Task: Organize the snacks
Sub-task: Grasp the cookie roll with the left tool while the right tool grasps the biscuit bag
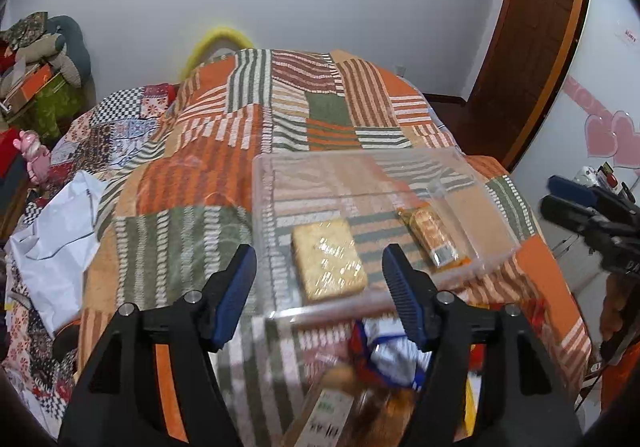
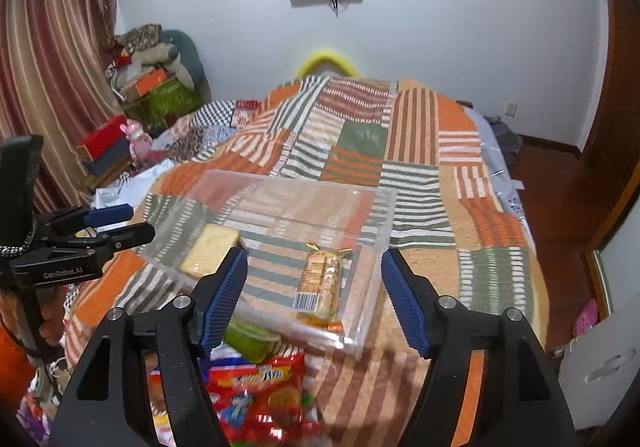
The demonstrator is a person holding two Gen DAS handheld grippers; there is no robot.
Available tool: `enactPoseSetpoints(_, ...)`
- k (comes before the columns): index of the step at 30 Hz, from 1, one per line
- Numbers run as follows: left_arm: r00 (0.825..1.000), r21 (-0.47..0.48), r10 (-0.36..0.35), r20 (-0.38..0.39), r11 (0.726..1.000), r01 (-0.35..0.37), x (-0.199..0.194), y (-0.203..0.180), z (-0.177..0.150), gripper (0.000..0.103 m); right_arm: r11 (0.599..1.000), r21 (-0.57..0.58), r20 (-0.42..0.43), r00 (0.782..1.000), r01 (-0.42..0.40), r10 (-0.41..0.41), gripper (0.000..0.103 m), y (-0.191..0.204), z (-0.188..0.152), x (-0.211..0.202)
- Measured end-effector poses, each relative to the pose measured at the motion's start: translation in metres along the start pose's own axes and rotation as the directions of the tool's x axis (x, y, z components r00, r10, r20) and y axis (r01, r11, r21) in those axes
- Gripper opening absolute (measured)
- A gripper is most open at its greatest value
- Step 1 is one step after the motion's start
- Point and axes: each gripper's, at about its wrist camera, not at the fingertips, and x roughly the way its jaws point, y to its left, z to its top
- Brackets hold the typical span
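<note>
Both grippers empty. Left gripper (image 1: 319,279) has jaws spread wide, hovering over the near edge of the clear box (image 1: 496,243); right gripper (image 2: 314,283) is equally wide, over the same box.

Box sits mid-frame on the striped blanket (image 2: 420,151). Inside: square cracker pack (image 1: 328,259) lying flat at left, long biscuit pack (image 2: 320,287) at right, its long axis running near-to-far, barcode end toward the camera.

Still outside, lower centre of right view: red snack bag (image 2: 264,395) and green cup (image 2: 250,341), just in front of the box.

Bag looks light, crinkly, slippery, contents likely brittle. Pinch the edge seam, gently.
</note>
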Motion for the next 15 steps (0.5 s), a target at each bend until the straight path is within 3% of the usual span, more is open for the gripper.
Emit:
enactPoseSetpoints(9, 0.997, -0.031, 0.016, -0.073, 0.999, -0.018, -0.013, 0.019, -0.046, 0.068, 0.999, -0.004, 0.002, 0.999, 0.034, -0.034, 0.076, 0.000, -0.039, -0.026)
enactPoseSetpoints(15, 0.995, -0.028, 0.005, -0.101, 1.000, -0.008, -0.017, 0.016, -0.079, 0.068, 0.999, 0.034, -0.072, 0.997, 0.037, -0.034, 0.076, -0.007, -0.073, -0.020)
